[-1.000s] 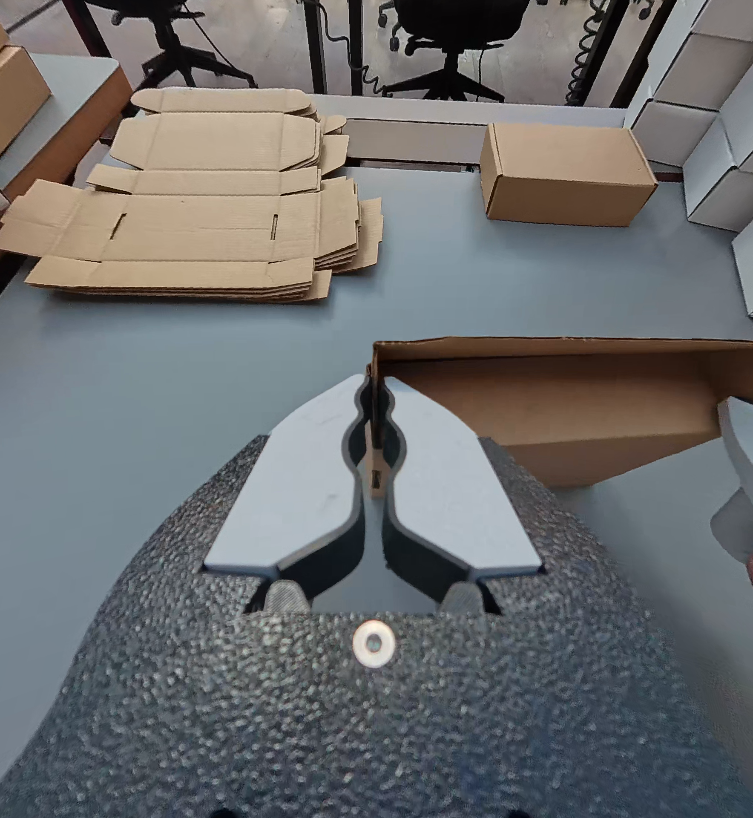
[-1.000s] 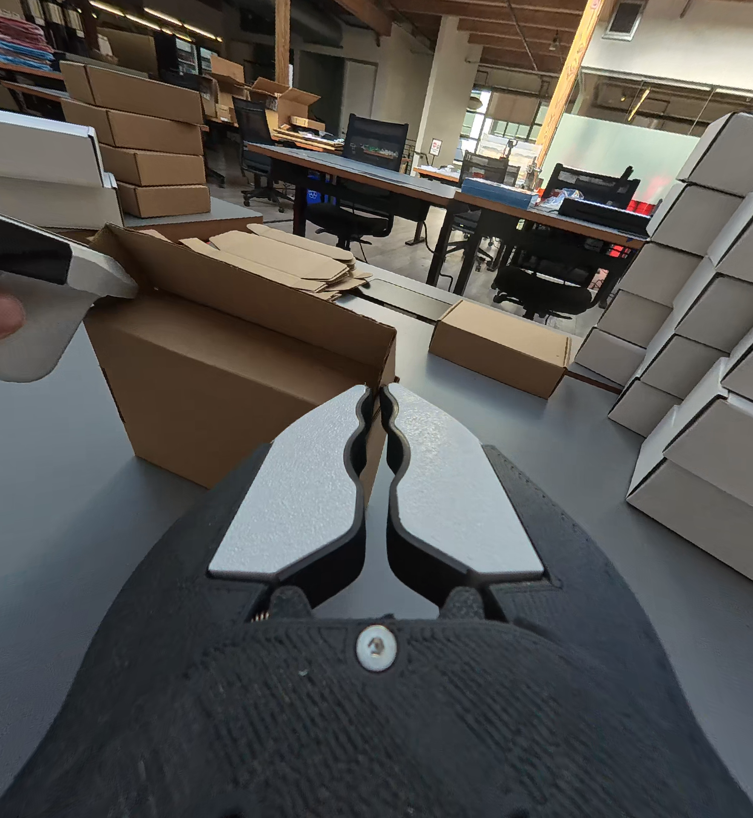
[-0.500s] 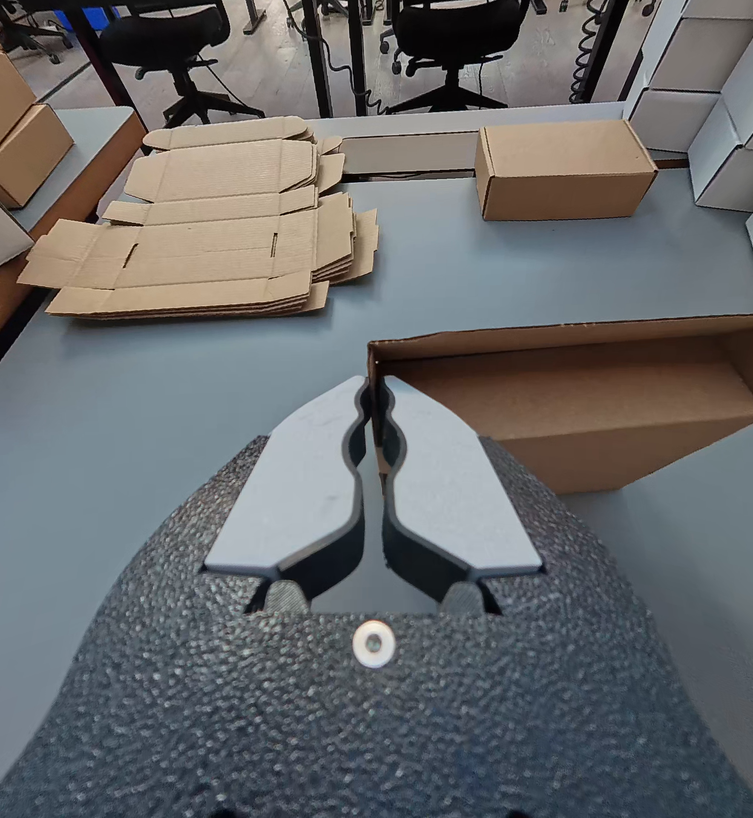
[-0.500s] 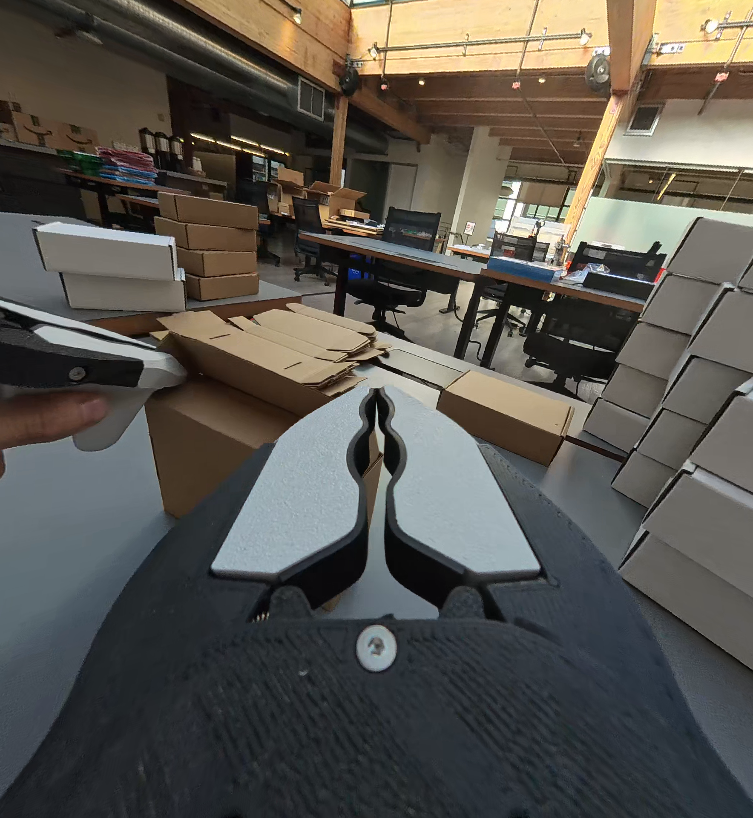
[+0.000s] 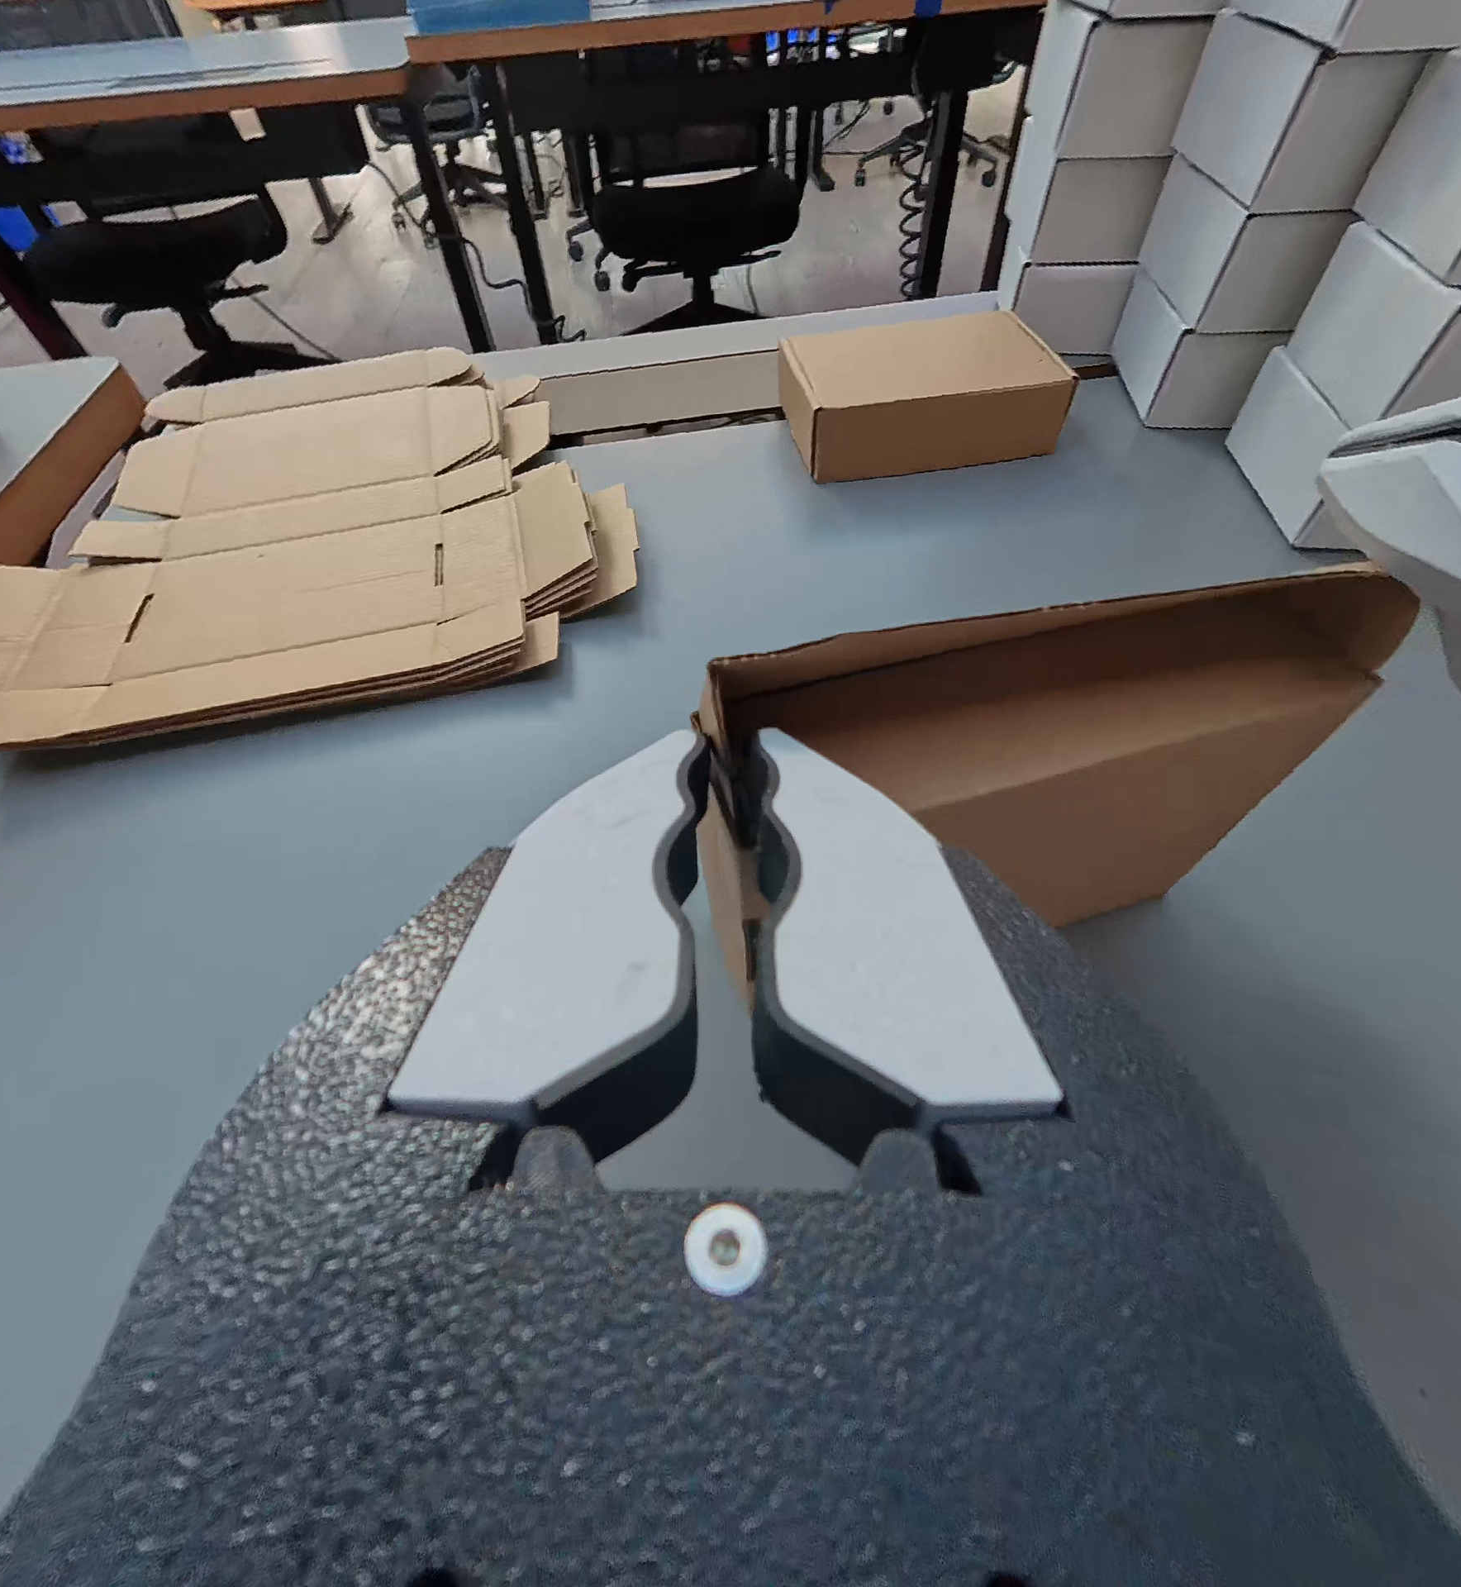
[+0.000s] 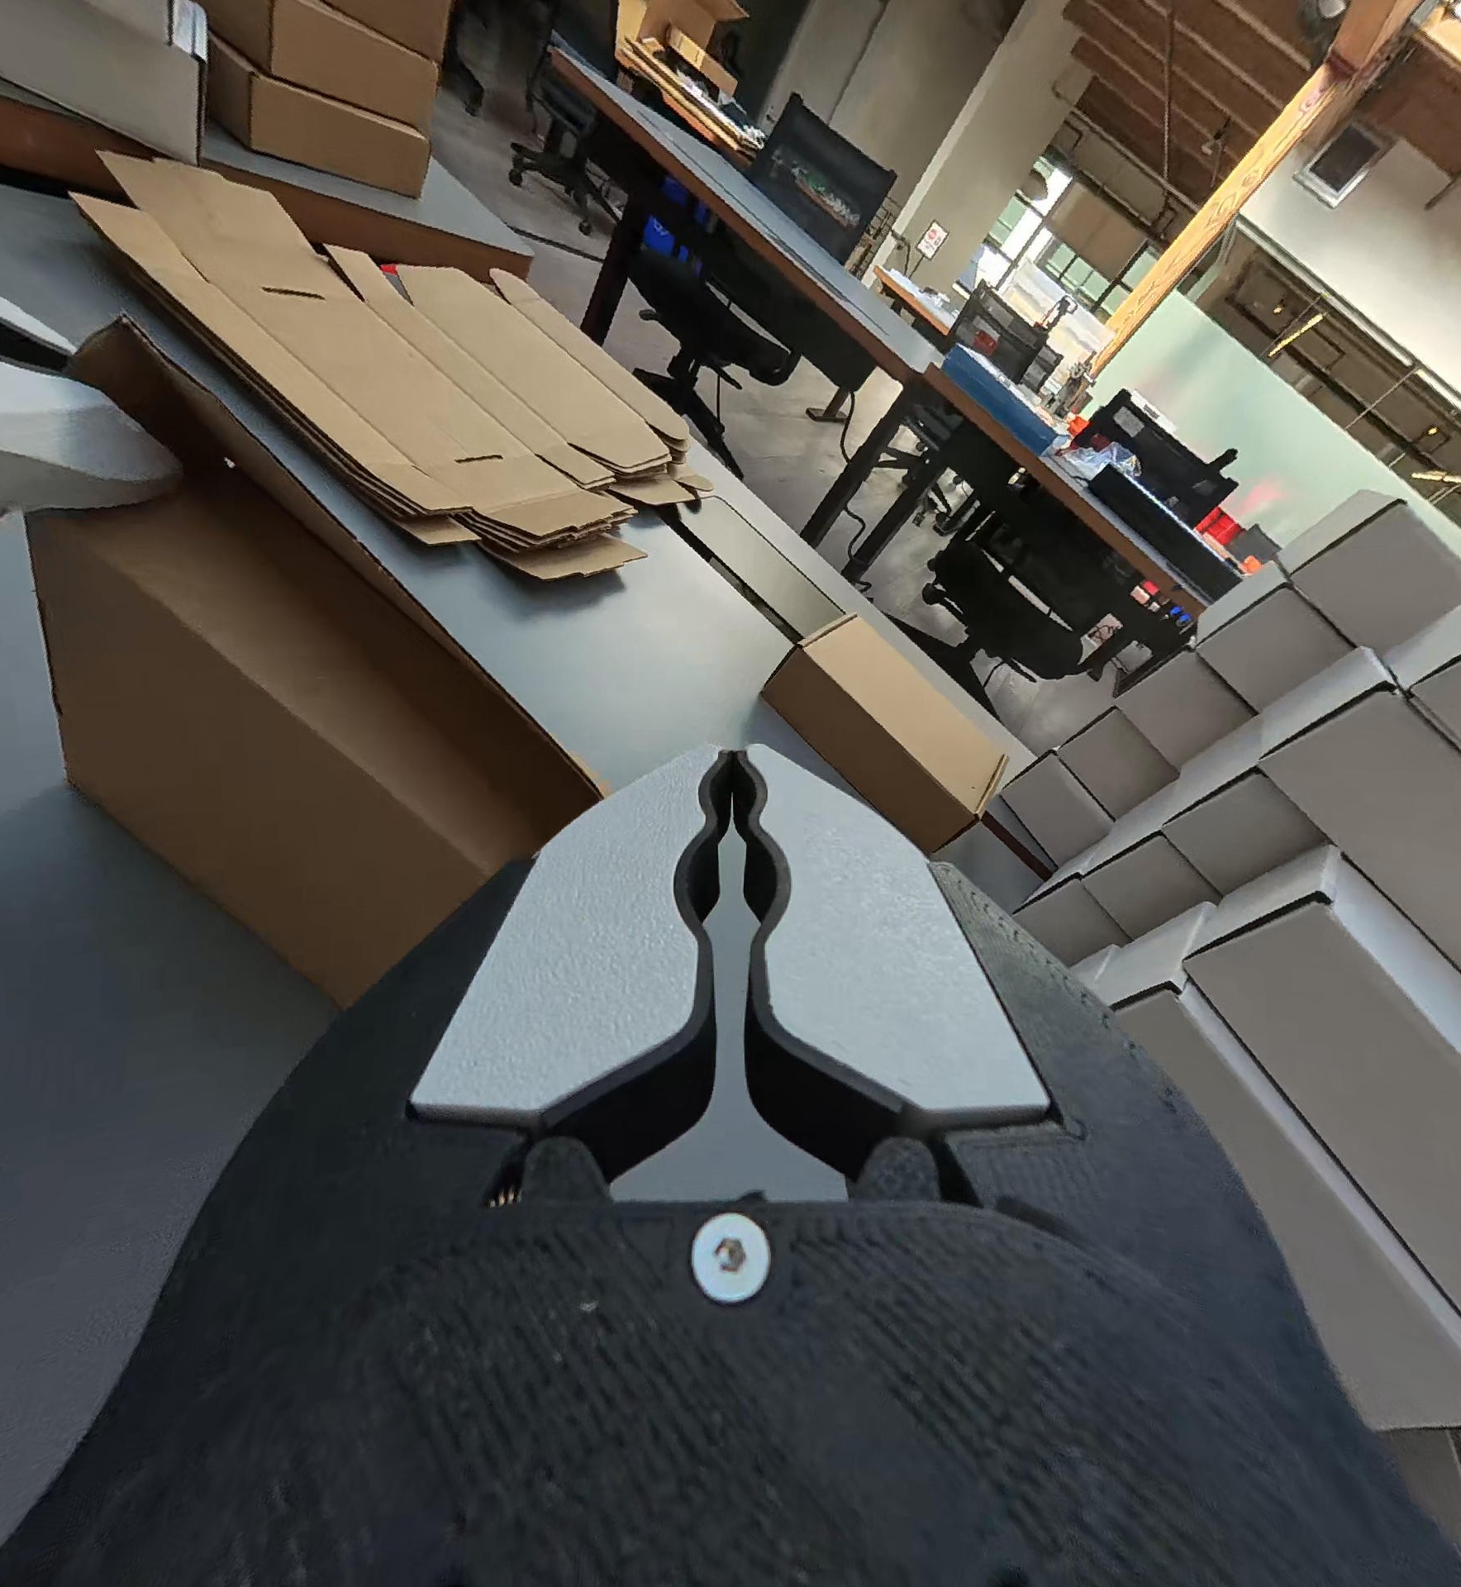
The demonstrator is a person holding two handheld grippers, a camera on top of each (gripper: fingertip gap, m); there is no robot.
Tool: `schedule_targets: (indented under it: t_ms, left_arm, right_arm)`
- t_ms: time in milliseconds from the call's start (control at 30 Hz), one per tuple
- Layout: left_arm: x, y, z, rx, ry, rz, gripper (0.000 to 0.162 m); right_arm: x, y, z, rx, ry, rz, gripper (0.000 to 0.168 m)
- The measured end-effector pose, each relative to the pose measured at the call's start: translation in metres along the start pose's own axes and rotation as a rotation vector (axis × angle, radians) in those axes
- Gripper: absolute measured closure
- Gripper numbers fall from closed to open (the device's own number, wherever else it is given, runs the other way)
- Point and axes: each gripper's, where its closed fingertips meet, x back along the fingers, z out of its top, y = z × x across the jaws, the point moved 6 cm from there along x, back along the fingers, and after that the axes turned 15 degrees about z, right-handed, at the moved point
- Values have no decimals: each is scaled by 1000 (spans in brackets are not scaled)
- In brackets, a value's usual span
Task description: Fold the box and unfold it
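A brown cardboard box (image 5: 1079, 773) stands on the grey table (image 5: 281, 902) with its lid flap half raised. My left gripper (image 5: 729, 756) is shut on the box's left end, with cardboard pinched between its fingers. It also shows at the left edge of the right wrist view (image 6: 32, 429), at the box's (image 6: 263, 730) far corner. My right gripper (image 6: 734, 760) is shut and empty, rolled to one side, just off the box's near end. In the left wrist view it (image 5: 1431, 515) hovers above the lid's right corner.
A stack of flat cardboard blanks (image 5: 281, 584) lies at the back left. A closed brown box (image 5: 924, 395) sits at the back middle. White boxes (image 5: 1311, 215) are piled along the right side, close to my right gripper (image 6: 1311, 859).
My right gripper has come off the box's right corner, lifted and rolled sideways. The left gripper keeps its hold, and the lid's right end stands higher.
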Motion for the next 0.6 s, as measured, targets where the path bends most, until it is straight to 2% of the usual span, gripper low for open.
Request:
schedule_targets:
  t_ms: [67,133,167,233,433,600]
  left_arm:
    - [7,-1,-1,-13,53,-122,137]
    - [16,-10,8,23,130,-203,136]
    - [19,-16,16,53,171,-236,140]
    - [20,-30,34,85,243,-295,162]
    - [-6,-39,50,-309,401,-527,162]
    - [-24,-39,45,-542,427,-612,162]
  right_arm:
    - [0,-4,-1,29,-10,-16,168]
    - [0,-6,-3,38,-6,-17,168]
    - [0,-6,-4,44,-5,-15,168]
    - [0,-7,-4,72,-6,-26,168]
    - [0,-8,-2,136,-39,-43,168]
    - [0,-9,-2,161,-48,-45,168]
